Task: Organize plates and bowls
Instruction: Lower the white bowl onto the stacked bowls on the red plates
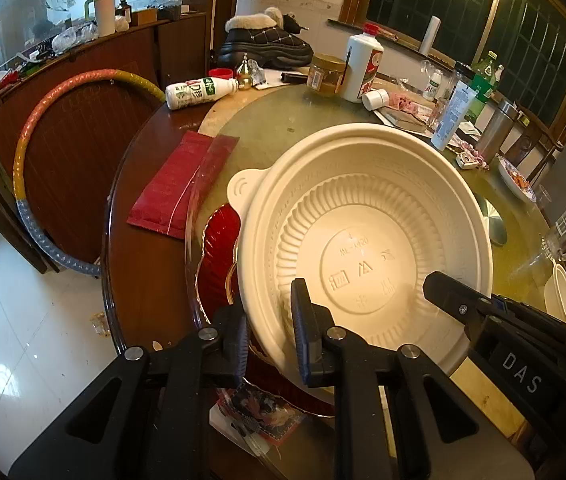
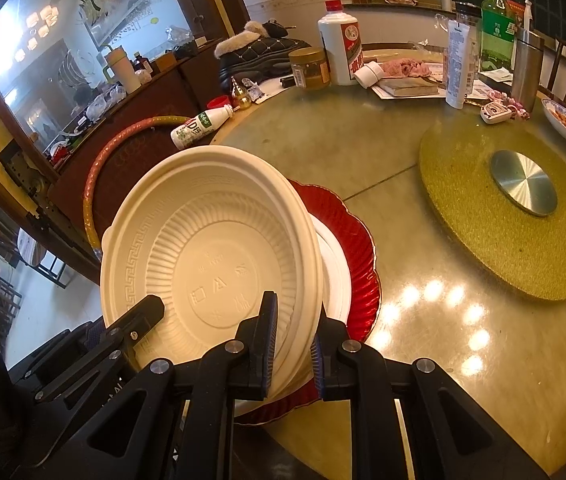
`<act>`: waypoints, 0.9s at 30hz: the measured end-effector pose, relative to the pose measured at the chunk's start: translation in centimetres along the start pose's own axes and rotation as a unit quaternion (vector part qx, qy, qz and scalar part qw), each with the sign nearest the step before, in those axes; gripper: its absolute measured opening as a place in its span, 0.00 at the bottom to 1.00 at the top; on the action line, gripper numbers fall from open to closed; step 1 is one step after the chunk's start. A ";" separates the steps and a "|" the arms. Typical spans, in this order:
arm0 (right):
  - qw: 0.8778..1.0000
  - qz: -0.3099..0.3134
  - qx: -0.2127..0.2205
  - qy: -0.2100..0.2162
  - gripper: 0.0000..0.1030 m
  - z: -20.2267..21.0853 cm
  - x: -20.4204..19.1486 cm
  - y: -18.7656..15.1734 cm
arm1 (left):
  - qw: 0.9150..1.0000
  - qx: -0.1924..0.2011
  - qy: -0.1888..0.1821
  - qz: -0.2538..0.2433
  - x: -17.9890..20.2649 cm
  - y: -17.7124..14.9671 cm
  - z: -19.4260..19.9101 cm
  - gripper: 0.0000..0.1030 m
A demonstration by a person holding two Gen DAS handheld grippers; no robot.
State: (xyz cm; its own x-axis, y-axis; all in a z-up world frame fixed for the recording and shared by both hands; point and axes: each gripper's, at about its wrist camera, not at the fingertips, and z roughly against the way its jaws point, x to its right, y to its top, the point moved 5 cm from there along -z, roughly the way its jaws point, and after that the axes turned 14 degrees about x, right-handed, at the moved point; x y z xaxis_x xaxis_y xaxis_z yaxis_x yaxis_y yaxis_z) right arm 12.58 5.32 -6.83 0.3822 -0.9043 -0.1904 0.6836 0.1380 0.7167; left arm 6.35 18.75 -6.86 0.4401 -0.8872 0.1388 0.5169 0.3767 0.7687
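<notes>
Bowl (image 1: 363, 240), cream plastic, sits tilted above red plate (image 2: 347, 232). Left gripper (image 1: 273, 336) clamps its near rim between both fingers; right gripper (image 2: 293, 348) likewise grips the rim opposite.

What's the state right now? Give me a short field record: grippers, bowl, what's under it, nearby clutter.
left gripper: shut on the cream bowl, one finger inside the rim, one outside
right gripper: shut on the opposite rim of the same bowl
bowl pose: tilted, opening toward both cameras, empty
beneath bowl: white plate lying on a red plate
support: round table with a turntable
nearby: red packet, milk bottle lying on its side
</notes>
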 end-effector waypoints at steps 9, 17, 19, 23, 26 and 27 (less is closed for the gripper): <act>1.000 -0.002 -0.004 0.001 0.17 -0.2 0.1 0.0 | 1.000 0.000 0.002 0.000 0.0 -0.1 -0.1 0.16; 1.000 0.002 0.001 -0.004 0.18 -0.1 -0.1 0.0 | 1.000 -0.005 -0.001 0.007 -0.2 -0.1 -0.1 0.18; 1.000 0.004 0.003 -0.009 0.18 0.0 -0.1 0.1 | 1.000 -0.003 0.003 0.008 -0.3 0.0 0.0 0.25; 1.000 0.005 0.015 -0.020 0.31 0.4 0.1 0.5 | 1.000 0.015 0.011 0.014 -0.8 0.6 0.6 0.54; 0.999 0.004 0.026 -0.024 0.39 0.9 0.3 0.9 | 0.999 0.031 0.019 0.021 -1.3 1.2 1.2 0.65; 0.999 0.004 0.030 -0.025 0.45 1.1 0.3 0.9 | 0.999 0.035 0.021 0.024 -1.5 1.3 1.4 0.65</act>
State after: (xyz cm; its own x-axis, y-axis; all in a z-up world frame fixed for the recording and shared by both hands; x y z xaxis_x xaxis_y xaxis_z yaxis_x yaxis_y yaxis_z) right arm 12.69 4.71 -5.49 0.3549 -0.9226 -0.1512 0.6411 0.1225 0.7576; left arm 5.35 20.15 -5.21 0.4949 -0.8557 0.1514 0.4425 0.3981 0.8036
